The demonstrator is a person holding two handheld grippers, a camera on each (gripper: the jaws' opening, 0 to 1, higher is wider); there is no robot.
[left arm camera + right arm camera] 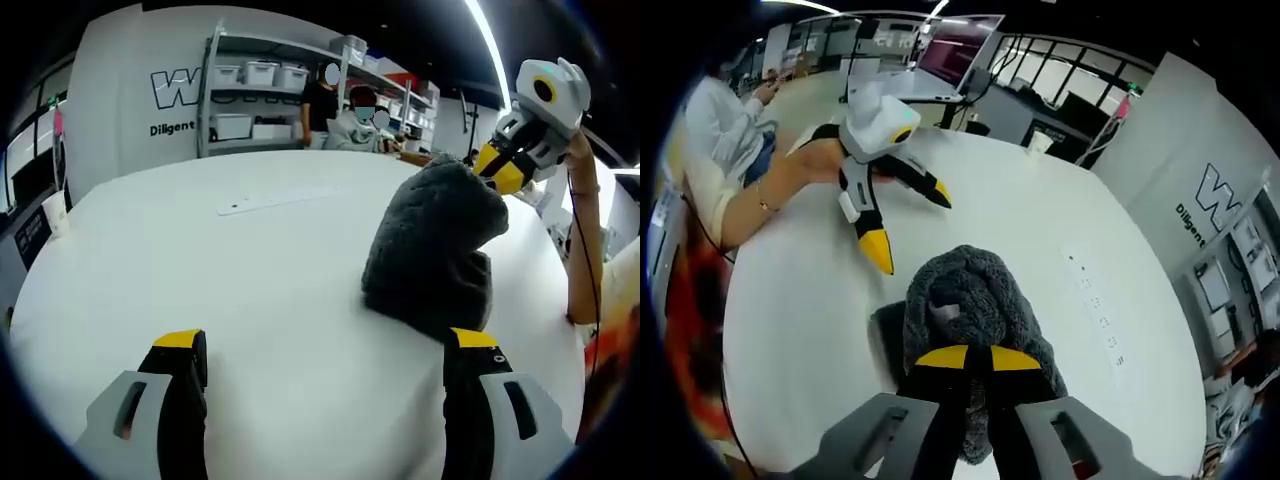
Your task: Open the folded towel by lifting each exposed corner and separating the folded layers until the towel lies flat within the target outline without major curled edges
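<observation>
My left tool (325,365) stands with jaws parted over bare white worktop (200,260); the run ahead of it is unobstructed as far as a thin white strip (275,198) lying flat. To its right the bunched grey towel (435,250) blocks passage, its lower end resting on the worktop. My right tool (976,357) is clamped on that towel's raised top. A paper cup (55,212) stands at the far left edge. Shelving (260,95) and people stand beyond the worktop.
</observation>
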